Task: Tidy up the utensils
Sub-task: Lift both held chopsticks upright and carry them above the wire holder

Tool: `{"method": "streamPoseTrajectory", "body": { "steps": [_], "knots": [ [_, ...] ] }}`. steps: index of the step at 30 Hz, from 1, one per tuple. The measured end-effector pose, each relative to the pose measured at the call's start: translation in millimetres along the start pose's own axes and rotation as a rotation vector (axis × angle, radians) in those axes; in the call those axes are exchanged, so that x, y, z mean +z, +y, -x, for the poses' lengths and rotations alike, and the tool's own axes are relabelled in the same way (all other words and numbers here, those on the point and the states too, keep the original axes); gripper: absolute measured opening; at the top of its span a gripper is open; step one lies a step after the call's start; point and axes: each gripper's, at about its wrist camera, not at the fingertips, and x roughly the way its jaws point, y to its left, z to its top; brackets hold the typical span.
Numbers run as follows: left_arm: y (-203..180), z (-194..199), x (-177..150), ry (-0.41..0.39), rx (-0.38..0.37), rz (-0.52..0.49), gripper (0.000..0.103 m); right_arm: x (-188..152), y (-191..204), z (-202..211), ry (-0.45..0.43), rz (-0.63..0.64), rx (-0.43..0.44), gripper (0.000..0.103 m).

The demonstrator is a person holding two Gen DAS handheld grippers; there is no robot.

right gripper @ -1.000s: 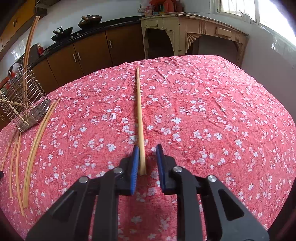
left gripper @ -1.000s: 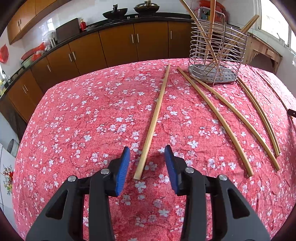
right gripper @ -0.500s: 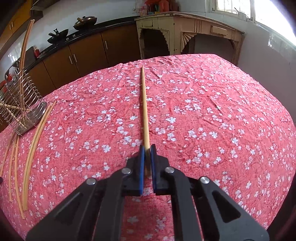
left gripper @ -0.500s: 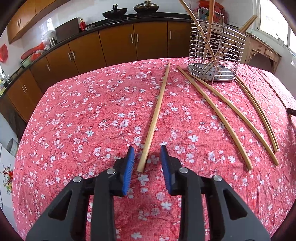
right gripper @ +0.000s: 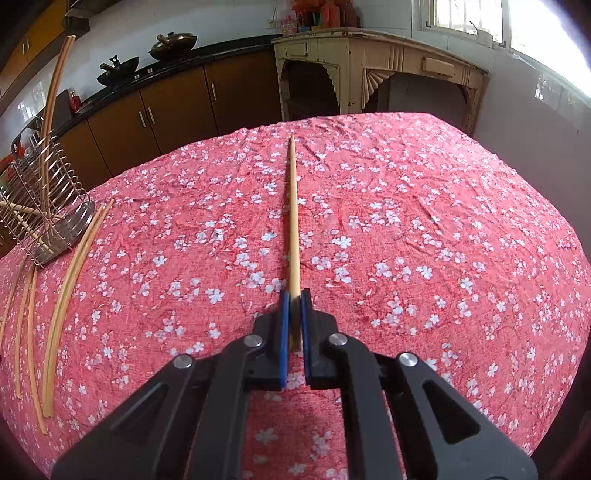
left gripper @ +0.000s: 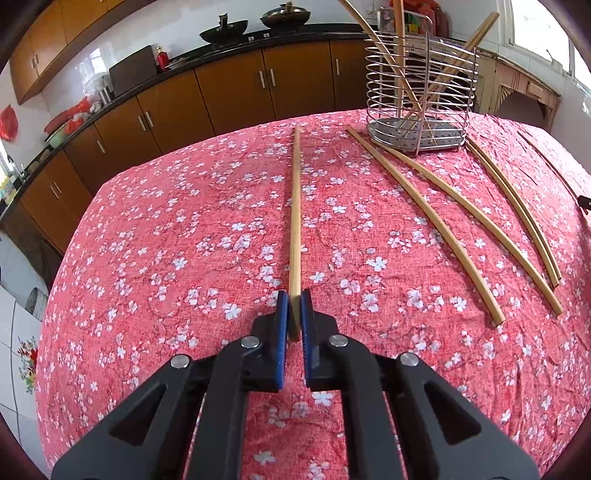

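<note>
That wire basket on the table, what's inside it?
The wire basket holds several wooden chopsticks leaning at angles, tips on its perforated metal base. The exact count is unclear where wires and sticks overlap.

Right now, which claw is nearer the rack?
Left, it seems. The left claw has the rack ahead, slightly right; the right claw has it far off left.

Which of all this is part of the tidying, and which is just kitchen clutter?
Part of the job:
- left gripper, clamping one chopstick
- right gripper, clamping another chopstick
- loose chopsticks on the cloth
- wire holder

Just lying about:
- woks
- cabinets
- tablecloth
</note>
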Motion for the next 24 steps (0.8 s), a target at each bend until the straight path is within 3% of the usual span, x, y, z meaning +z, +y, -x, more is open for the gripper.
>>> {"method": "streamPoseTrajectory", "body": {
  "steps": [4,18,24],
  "knots": [
    [5,15,0,-0.05,0.0,0.021,0.007,0,0,23,-0.074,0.027,0.008,0.007],
    [30,104,41,-0.411,0.011,0.158,0.007,40,2,117,-0.394,0.036,0.044,0.007],
    [41,124,57,-0.509,0.029,0.209,0.007,63,6,149,-0.49,0.017,0.084,0.007]
  ]
}}
